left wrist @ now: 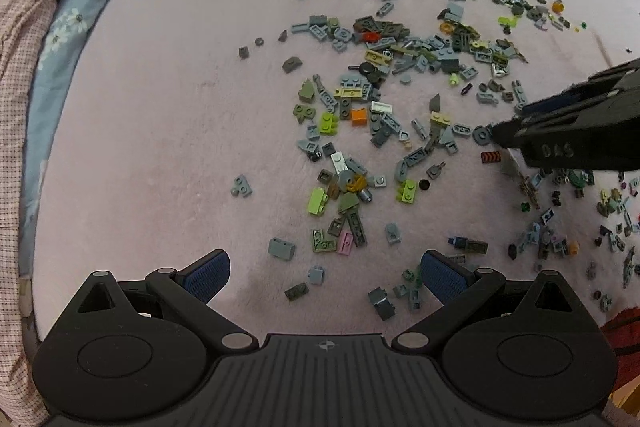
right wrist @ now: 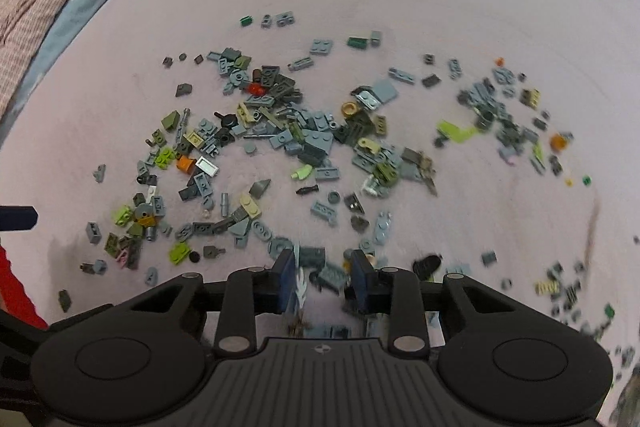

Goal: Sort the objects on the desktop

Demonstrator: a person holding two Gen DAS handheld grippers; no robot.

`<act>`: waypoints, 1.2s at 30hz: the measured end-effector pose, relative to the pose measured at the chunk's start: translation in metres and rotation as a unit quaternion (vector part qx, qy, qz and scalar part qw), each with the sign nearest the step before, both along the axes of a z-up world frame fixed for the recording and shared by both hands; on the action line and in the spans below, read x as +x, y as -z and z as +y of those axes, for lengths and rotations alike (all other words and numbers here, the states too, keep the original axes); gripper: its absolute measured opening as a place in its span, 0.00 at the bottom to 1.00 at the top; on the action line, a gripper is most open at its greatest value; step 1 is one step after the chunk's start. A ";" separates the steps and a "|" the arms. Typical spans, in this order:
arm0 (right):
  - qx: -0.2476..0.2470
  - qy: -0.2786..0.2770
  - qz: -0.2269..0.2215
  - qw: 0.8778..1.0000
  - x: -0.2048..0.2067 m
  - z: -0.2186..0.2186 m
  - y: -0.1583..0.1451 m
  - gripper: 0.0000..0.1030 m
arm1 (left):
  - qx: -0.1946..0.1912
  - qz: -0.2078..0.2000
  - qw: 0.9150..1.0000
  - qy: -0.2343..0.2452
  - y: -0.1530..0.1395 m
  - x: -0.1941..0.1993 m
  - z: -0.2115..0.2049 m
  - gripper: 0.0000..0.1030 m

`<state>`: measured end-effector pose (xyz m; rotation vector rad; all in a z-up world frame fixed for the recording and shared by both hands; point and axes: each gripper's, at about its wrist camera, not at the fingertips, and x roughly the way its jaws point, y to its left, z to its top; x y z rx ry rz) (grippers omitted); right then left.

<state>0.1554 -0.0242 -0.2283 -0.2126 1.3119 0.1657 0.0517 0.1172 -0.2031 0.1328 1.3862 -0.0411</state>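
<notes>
Several small building-block pieces (left wrist: pixel 384 99), mostly grey with lime, orange and one red, lie scattered on a pink blanket (left wrist: pixel 180 107); they show again as the pieces (right wrist: pixel 304 139) in the right wrist view. My left gripper (left wrist: pixel 326 277) hangs open above the near edge of the pile, nothing between its blue pads (left wrist: pixel 208 275). My right gripper (right wrist: pixel 324 277) points down into the pile with its jaws narrowed. A grey plate (right wrist: pixel 334 275) and a white piece (right wrist: pixel 301 287) lie loose between the pads. From the right, the right gripper (left wrist: pixel 506 125) comes into the left wrist view.
A blue flowered sheet (left wrist: pixel 68 39) and a pink checked cloth (left wrist: pixel 24 27) bound the blanket on the left. Bare blanket lies left of the pile (left wrist: pixel 160 167). More pieces (left wrist: pixel 560 235) spread to the right. A red cloth (left wrist: pixel 624 323) shows at the lower right.
</notes>
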 end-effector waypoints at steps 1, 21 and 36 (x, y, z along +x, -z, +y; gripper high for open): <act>-0.003 -0.001 0.004 1.000 0.001 0.000 0.003 0.32 | -0.001 0.000 1.000 0.000 0.000 0.002 0.000 1.00; 0.008 0.112 -0.013 0.994 -0.027 -0.060 -0.017 0.32 | 0.001 -0.041 0.997 0.061 0.007 0.039 -0.050 0.99; 0.041 0.067 0.011 0.997 -0.027 -0.021 -0.007 0.32 | 0.069 -0.065 0.993 -0.066 0.034 0.084 0.028 1.00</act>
